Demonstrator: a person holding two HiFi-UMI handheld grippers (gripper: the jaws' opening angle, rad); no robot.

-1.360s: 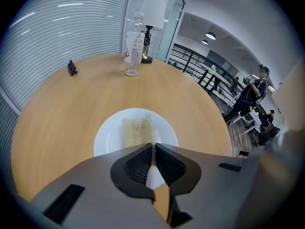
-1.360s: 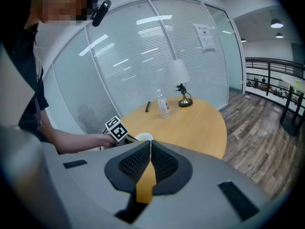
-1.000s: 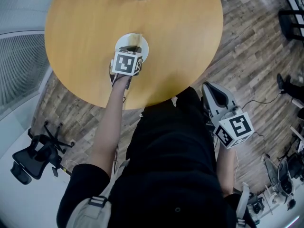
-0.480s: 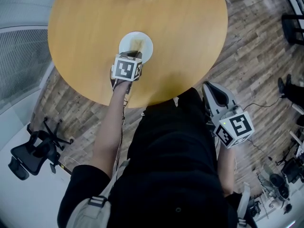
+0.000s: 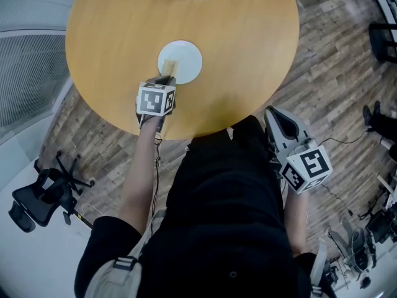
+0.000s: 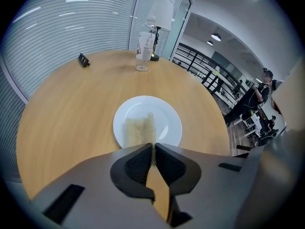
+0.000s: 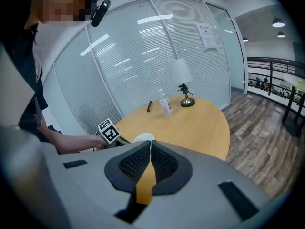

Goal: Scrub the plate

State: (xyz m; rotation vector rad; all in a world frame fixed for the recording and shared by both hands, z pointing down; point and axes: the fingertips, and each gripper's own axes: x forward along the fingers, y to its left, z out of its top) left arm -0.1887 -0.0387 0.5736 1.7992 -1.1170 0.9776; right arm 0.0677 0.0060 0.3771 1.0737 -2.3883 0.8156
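Note:
A white plate (image 5: pixel 183 59) sits on the round wooden table (image 5: pixel 248 36), toward its near side. A tan scrub pad (image 6: pixel 138 130) lies across the plate's near half, and its near edge runs up between the jaws. My left gripper (image 6: pixel 153 146) is shut on that pad; in the head view the left gripper (image 5: pixel 165 80) is at the plate's near rim. My right gripper (image 7: pixel 150 143) is shut with nothing in it. The right gripper (image 5: pixel 274 115) hangs off the table beside the person's right hip. From the right gripper view the plate (image 7: pixel 144 138) is partly hidden by the jaws.
A clear water bottle (image 6: pixel 146 44) stands at the table's far side, with a small black object (image 6: pixel 84 60) to its left and a desk lamp (image 7: pixel 183 87) behind. Glass walls with blinds ring the far edge. An office chair (image 5: pixel 37 200) stands on the floor at the left.
My left gripper has drawn back toward the person, from over the plate to its near rim, still holding the pad. The right gripper has stayed where it was.

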